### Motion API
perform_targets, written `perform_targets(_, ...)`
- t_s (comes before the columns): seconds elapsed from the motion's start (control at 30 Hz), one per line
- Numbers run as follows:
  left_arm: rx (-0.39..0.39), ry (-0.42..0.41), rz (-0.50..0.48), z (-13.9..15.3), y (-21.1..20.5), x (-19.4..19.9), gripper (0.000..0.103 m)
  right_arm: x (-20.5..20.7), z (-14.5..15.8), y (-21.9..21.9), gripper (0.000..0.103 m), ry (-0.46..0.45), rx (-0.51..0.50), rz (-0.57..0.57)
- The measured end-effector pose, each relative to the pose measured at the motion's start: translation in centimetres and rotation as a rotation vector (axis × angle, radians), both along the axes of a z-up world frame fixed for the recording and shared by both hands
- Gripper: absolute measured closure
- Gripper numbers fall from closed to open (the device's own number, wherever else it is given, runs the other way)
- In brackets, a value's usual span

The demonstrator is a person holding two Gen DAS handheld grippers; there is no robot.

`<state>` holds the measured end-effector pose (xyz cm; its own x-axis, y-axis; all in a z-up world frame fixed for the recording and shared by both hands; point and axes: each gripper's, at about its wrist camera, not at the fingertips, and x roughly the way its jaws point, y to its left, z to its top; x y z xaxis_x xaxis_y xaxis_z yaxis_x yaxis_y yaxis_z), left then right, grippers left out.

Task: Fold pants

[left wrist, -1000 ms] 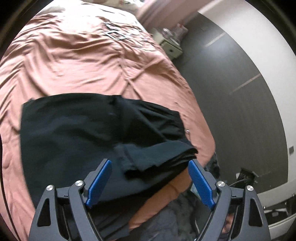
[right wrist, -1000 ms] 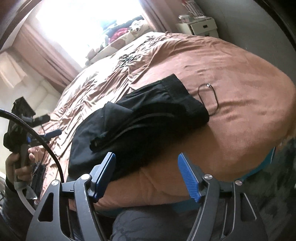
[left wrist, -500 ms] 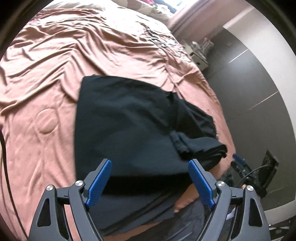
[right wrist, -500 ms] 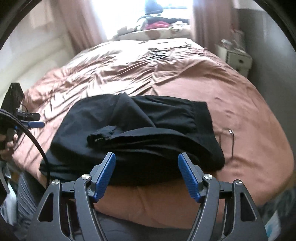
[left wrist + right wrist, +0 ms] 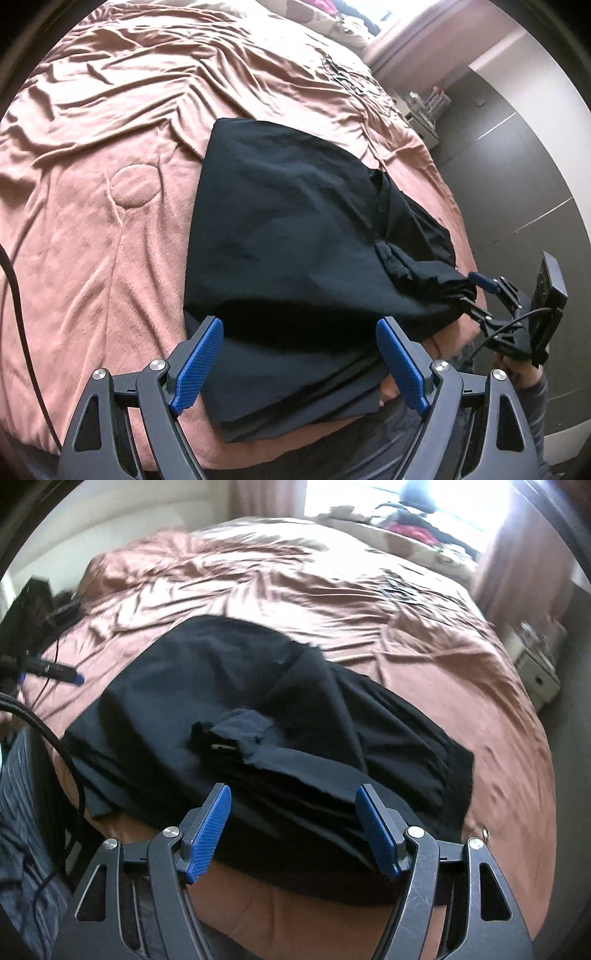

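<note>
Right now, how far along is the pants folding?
Partly done: the black pants lie doubled over in layers near the bed edge, one bunched end loose on top. Nothing is in hand; the left gripper and right gripper hover open above the cloth. Left: flatten that bunch and make the final fold.

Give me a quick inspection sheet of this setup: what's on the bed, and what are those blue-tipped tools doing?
Surface: bed, wrinkled pink cover.
Job's things: black pants, partly folded, bunched at one end, near the bed's edge.
Clutter: metal loop beside the pants; dark items far up the bed.
Grippers: left gripper and right gripper both open, empty, over the pants.
Cables: black cable across the cover.
Surroundings: nightstand, curtain, bright window.
</note>
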<state>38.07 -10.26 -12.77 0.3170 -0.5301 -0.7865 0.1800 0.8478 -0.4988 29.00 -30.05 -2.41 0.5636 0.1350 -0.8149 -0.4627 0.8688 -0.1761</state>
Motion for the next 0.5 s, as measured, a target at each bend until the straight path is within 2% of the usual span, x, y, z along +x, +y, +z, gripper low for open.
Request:
perform_targets(0.17, 0.008, -0.002, 0.008, -0.1, 0.3, 0.0, 0.017, 1.8, -1.2, 1.8, 0.035, 0.026, -0.046, 0.070)
perform_targets(0.27, -0.003, 0.008, 0.014, -0.4, 0.9, 0.1, 0.017, 3.3, -2.2, 2.4, 0.041, 0.058, -0.086, 0.102)
perform_targets(0.43, -0.014, 0.028, 0.035, -1.0, 1.7, 0.3, 0.017, 5.0, -3.6, 3.1, 0.043, 0.092, -0.144, 0.131)
perform_targets(0.5, -0.017, 0.030, 0.041, -1.1, 1.9, 0.3, 0.017, 5.6, -4.0, 3.6, 0.049, 0.101, -0.150, 0.148)
